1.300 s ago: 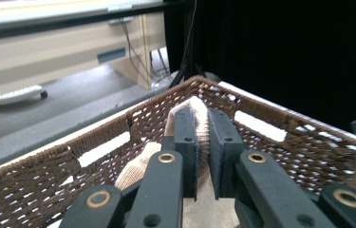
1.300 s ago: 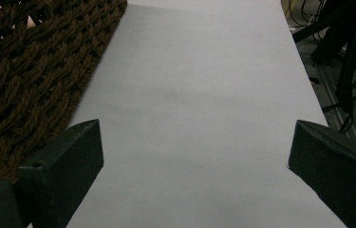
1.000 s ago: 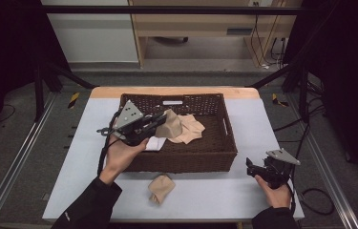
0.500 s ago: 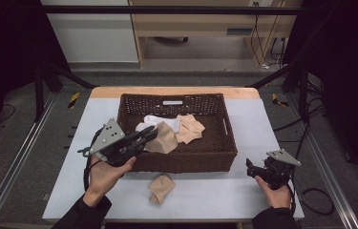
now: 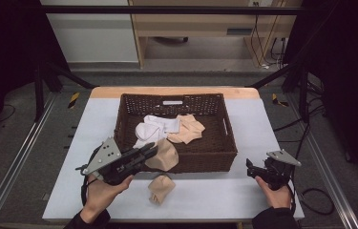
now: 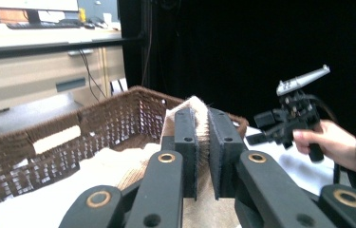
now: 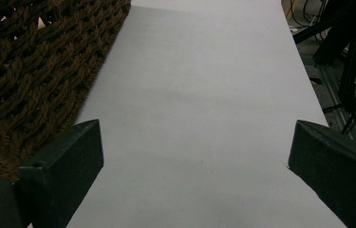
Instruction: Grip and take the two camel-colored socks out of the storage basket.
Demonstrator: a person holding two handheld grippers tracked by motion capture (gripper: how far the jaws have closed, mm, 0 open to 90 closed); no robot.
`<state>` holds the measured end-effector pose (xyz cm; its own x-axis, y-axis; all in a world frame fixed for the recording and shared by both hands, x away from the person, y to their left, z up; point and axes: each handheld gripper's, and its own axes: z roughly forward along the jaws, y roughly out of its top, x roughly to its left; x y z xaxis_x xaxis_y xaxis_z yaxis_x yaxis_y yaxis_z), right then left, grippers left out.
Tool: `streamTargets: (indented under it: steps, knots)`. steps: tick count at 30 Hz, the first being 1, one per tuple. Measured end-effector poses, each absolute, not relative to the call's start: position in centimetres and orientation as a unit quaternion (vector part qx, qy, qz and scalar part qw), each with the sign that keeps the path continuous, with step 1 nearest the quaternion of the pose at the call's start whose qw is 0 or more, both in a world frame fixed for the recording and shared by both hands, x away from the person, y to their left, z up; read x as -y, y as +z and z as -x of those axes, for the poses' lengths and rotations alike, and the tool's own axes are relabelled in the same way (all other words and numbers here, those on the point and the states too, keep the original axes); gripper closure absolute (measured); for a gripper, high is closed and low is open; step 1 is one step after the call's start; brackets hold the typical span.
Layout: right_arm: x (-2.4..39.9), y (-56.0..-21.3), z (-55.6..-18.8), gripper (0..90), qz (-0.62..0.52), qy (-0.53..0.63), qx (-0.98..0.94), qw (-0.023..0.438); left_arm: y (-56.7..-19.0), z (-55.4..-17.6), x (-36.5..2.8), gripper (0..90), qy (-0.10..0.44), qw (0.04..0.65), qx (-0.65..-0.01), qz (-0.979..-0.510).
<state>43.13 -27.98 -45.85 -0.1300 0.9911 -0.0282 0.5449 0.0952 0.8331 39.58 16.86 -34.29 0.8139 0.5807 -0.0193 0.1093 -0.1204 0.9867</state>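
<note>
My left gripper (image 5: 151, 150) is shut on a beige sock (image 5: 165, 155), which hangs just over the front wall of the brown wicker basket (image 5: 224, 143). In the left gripper view the jaws (image 6: 201, 118) pinch that sock (image 6: 193, 102) between them, with the basket's rim (image 6: 118, 107) behind. A second beige sock (image 5: 160, 188) lies on the table in front of the basket. Inside the basket lie white socks (image 5: 155, 126) and another beige sock (image 5: 189, 129). My right gripper (image 5: 251, 167) rests low at the table's front right, and its jaws (image 7: 194, 132) stand wide open over bare table.
The grey-white table (image 5: 205, 195) has free room in front of and to both sides of the basket. The basket's woven wall (image 7: 33, 71) lies close to the left of the right gripper. Dark frame rails and cables run off the table's right side.
My left gripper has moved back toward the person and down, drawing the beige sock from the basket's middle to its front wall. The right gripper has stayed put.
</note>
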Motion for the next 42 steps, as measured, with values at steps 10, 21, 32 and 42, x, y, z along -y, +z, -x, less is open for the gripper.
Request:
streamTargets:
  steps: [10,21,32,42]
  knots:
    - [27.9,-45.6,-43.0,4.6,-0.573,0.352,-0.666,0.322,-36.6,-38.7,-15.7,83.0,0.169,0.591,-0.237,-0.753]
    - [28.0,-45.7,-42.9,4.7,-0.571,0.349,-0.669,0.324,-39.2,-38.7,-14.6,83.0,0.14,0.555,-0.243,-0.783]
    - [27.9,-45.8,-43.0,4.7,-0.571,0.346,-0.671,0.322,-43.3,-39.7,-13.2,82.9,0.112,0.499,-0.258,-0.82]
    - [27.8,-45.9,-43.1,4.7,-0.571,0.342,-0.675,0.319,-45.5,-40.4,-12.6,76.6,0.109,0.474,-0.268,-0.832]
